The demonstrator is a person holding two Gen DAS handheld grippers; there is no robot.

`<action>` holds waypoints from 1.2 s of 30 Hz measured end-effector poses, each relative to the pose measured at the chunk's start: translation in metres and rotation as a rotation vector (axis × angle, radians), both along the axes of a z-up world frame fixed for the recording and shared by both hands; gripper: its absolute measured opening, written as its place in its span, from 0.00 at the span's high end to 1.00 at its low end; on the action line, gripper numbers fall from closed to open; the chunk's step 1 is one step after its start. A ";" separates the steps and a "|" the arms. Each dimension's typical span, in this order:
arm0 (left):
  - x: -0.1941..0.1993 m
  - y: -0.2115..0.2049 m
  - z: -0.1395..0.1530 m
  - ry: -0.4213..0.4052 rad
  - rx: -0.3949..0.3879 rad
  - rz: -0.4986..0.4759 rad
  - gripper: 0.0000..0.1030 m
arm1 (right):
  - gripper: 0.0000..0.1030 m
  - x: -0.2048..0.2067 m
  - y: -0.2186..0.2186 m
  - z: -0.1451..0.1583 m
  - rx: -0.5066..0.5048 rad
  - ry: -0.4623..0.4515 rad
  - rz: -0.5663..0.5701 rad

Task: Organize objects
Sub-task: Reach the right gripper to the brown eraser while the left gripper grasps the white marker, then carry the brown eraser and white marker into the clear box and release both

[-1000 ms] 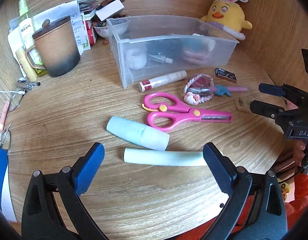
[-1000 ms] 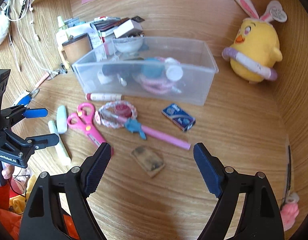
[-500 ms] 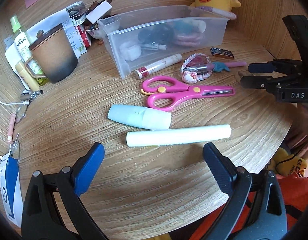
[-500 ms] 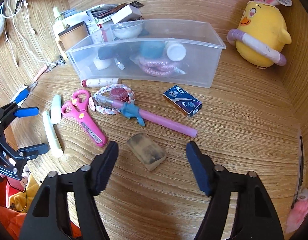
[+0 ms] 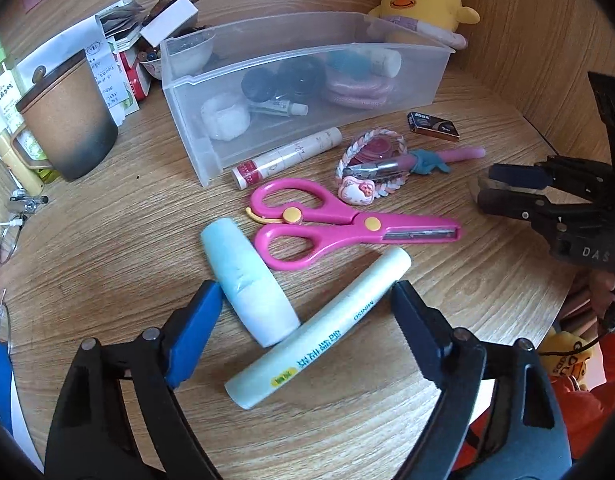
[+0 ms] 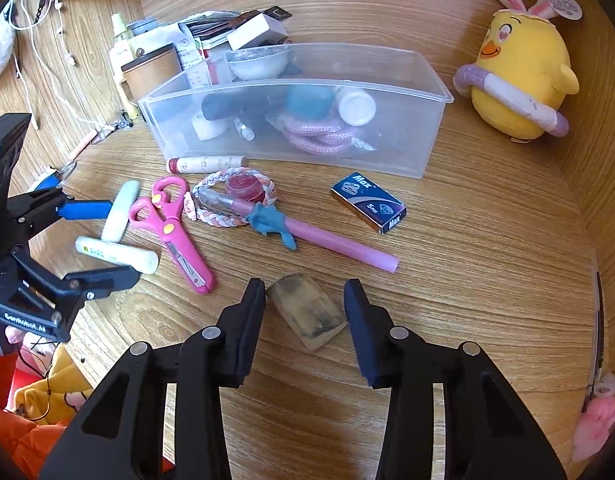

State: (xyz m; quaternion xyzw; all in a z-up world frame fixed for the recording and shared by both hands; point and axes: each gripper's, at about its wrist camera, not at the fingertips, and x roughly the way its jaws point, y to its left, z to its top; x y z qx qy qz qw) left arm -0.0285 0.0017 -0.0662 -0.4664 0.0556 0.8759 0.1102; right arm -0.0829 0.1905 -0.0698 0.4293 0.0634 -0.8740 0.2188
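My left gripper [image 5: 307, 300] is open, low over the desk, its jaws on either side of a long white tube [image 5: 319, 332] and a short pale-blue tube [image 5: 249, 280]; the left pad touches the blue tube. My right gripper [image 6: 305, 300] is open around a worn tan eraser [image 6: 307, 310], close on both sides but not pressing it. Pink scissors [image 5: 347, 228], a pink pen [image 6: 327, 236], a braided band [image 6: 231, 200], a lip balm stick [image 5: 287, 156] and a blue staples box [image 6: 369, 202] lie before the clear bin [image 6: 387, 152].
A brown lidded mug [image 5: 65, 120], bottles and a paper pile stand at the back left. A yellow chick plush [image 6: 519, 76] sits at the back right by the wooden wall. The desk's curved front edge [image 5: 507, 344] lies close behind both grippers.
Both grippers moved forward and down. The left one now straddles the two tubes, and the white tube has turned. The right jaws narrowed around the eraser.
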 end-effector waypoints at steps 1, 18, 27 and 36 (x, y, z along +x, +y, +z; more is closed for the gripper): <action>0.000 -0.001 0.001 0.008 -0.003 0.008 0.27 | 0.64 0.002 0.002 0.000 -0.003 -0.001 -0.004; 0.016 -0.008 0.007 0.006 0.037 0.022 0.85 | 0.64 0.005 0.010 0.012 -0.064 0.030 -0.032; 0.015 -0.013 0.033 0.081 0.070 0.038 0.85 | 0.64 -0.018 -0.001 0.051 -0.083 0.141 -0.028; -0.001 -0.022 0.068 0.179 0.116 0.056 0.85 | 0.64 -0.052 -0.016 0.079 -0.094 0.199 -0.033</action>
